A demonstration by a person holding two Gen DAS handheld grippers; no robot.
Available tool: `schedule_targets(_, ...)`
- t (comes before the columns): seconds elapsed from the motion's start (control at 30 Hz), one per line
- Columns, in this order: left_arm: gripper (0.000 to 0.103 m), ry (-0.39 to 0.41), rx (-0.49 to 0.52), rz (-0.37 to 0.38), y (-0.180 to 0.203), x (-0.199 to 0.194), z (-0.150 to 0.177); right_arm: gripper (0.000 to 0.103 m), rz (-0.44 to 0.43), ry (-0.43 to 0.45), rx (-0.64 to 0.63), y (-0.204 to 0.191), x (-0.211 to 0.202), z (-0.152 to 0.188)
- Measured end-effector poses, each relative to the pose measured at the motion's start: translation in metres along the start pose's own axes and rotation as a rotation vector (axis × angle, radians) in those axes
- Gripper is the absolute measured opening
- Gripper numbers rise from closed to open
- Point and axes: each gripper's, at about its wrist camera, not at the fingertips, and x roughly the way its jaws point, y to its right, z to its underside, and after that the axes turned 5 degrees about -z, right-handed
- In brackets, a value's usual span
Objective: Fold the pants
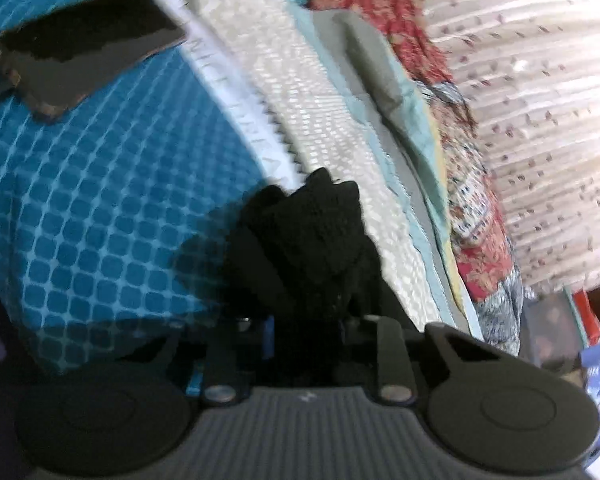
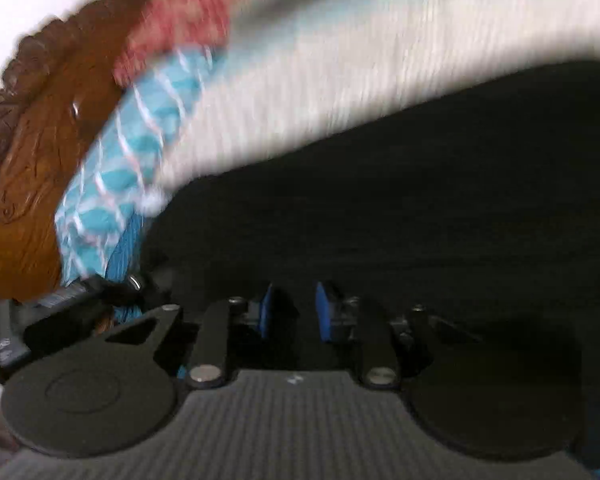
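Under me lies a bed with a blue checked cover [image 1: 84, 208], and a cream textured blanket [image 1: 300, 96] runs along its right edge with floral bedding [image 1: 472, 216] stacked beyond. The black pants [image 2: 400, 200] sprawl across the near right of my right view, edge slanting up to the right; blur hides their long axis. A carved wooden headboard [image 2: 40, 152] stands far left. A dark flat piece [image 1: 84, 48] lies far left on the cover. My left gripper [image 1: 308, 320] is clamped on a bunched wad of pants. My right gripper [image 2: 292, 312] shows a narrow gap, blue pads [image 2: 326, 312] apart over the pants.
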Motion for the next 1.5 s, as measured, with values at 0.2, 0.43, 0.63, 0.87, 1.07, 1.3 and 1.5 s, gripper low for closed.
schedule_targets(0.2,0.024,0.080,0.323,0.059,0.076,-0.019,0.017,0.025,-0.050,0.008,0.061,0.002,-0.021,-0.006)
schedule_targets(0.43,0.024,0.059,0.663,0.146,0.160,-0.005,0.068,0.029,0.051,0.252,0.115,0.035,-0.104,0.012)
schedule_targets(0.63,0.040,-0.112,0.910,0.099,0.197,0.044,0.137,0.029,0.149,0.442,0.242,0.078,-0.172,0.034)
schedule_targets(0.87,0.063,-0.171,0.994,0.155,0.205,0.028,0.159,0.030,0.179,0.504,0.241,0.081,-0.192,0.044)
schedule_targets(1.07,0.070,-0.136,0.730,0.180,0.185,0.009,0.107,0.040,0.143,0.475,-0.002,0.043,-0.166,0.024)
schedule_targets(1.3,0.048,-0.184,0.632,0.091,0.166,0.046,0.095,0.041,0.232,0.315,-0.067,0.062,-0.112,0.031)
schedule_targets(1.5,0.047,-0.213,0.740,-0.070,0.160,0.081,0.119,0.046,0.199,0.331,0.006,0.066,-0.148,0.033)
